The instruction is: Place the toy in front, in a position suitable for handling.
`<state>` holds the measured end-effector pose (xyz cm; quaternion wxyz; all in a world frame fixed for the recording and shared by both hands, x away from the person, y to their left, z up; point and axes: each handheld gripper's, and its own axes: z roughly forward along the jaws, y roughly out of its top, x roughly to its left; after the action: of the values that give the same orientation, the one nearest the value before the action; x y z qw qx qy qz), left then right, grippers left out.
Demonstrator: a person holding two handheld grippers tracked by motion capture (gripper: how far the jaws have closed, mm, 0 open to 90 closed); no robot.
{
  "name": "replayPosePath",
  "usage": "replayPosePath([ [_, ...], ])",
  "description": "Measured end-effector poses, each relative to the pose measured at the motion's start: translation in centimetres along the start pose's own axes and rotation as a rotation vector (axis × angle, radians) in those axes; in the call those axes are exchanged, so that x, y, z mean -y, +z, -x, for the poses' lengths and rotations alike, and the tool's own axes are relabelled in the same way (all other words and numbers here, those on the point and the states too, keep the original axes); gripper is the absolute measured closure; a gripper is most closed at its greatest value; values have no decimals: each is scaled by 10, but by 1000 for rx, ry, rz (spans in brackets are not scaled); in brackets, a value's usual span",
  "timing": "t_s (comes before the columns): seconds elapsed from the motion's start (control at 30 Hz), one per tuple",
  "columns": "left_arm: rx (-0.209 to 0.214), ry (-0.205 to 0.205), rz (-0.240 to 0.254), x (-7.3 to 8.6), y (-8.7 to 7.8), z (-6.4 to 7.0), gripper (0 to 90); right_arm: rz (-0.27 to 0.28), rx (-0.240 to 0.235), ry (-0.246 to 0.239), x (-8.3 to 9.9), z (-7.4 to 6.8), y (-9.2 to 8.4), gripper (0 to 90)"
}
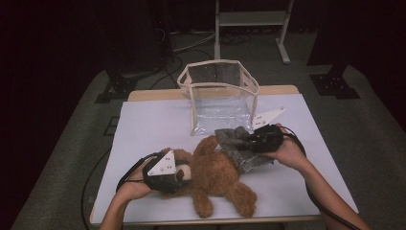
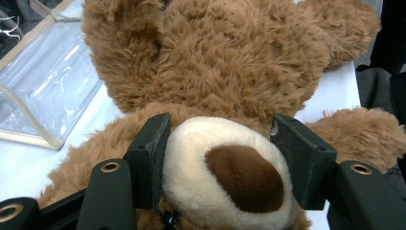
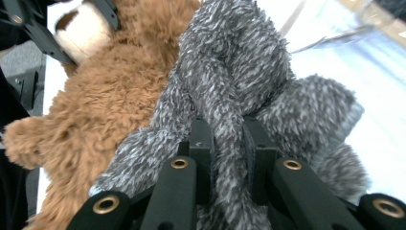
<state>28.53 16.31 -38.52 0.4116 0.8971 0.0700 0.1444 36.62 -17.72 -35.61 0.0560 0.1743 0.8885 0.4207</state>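
A brown teddy bear (image 1: 215,175) lies on its back on the white table (image 1: 143,124). My left gripper (image 1: 184,172) is shut on the bear's cream muzzle (image 2: 225,172), one black pad pressing on each side of it. A grey fuzzy cloth (image 1: 234,143) lies against the bear's right side, partly over its arm. My right gripper (image 1: 249,140) is shut on a fold of that grey cloth (image 3: 230,96), with the fabric pinched between its jaws. In the right gripper view the bear (image 3: 105,105) lies to the left, with the left gripper's jaws on its muzzle at the top left.
A clear plastic bag (image 1: 219,93) with beige trim stands open at the table's far middle, just behind the cloth; it also shows as the clear bag (image 2: 43,86) lying left of the bear. A metal stand (image 1: 251,24) is on the floor beyond the table.
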Motion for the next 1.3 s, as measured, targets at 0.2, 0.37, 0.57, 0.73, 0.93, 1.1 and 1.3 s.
replayPosePath([
  [0.2,-1,-3,7,-1,1,1,403,-11,-5,71,30,11,3,767],
  [0.37,1,1,1,-3,3,-1,402,37,-8,134,52,14,-14,768],
  [0.57,0,6,0,-3,4,-1,402,76,-39,43,19,-4,-17,768],
  [0.73,-6,11,-2,-2,1,-1,397,42,-68,-33,-2,-20,2,768],
  [0.93,-9,10,16,-4,-9,-3,374,10,-73,6,15,-14,15,768],
  [1.1,-30,-3,46,-3,-24,-8,332,-1,-60,16,23,-11,12,769],
  [1.3,-66,-33,9,14,-41,-15,286,4,-67,28,26,-9,13,769],
])
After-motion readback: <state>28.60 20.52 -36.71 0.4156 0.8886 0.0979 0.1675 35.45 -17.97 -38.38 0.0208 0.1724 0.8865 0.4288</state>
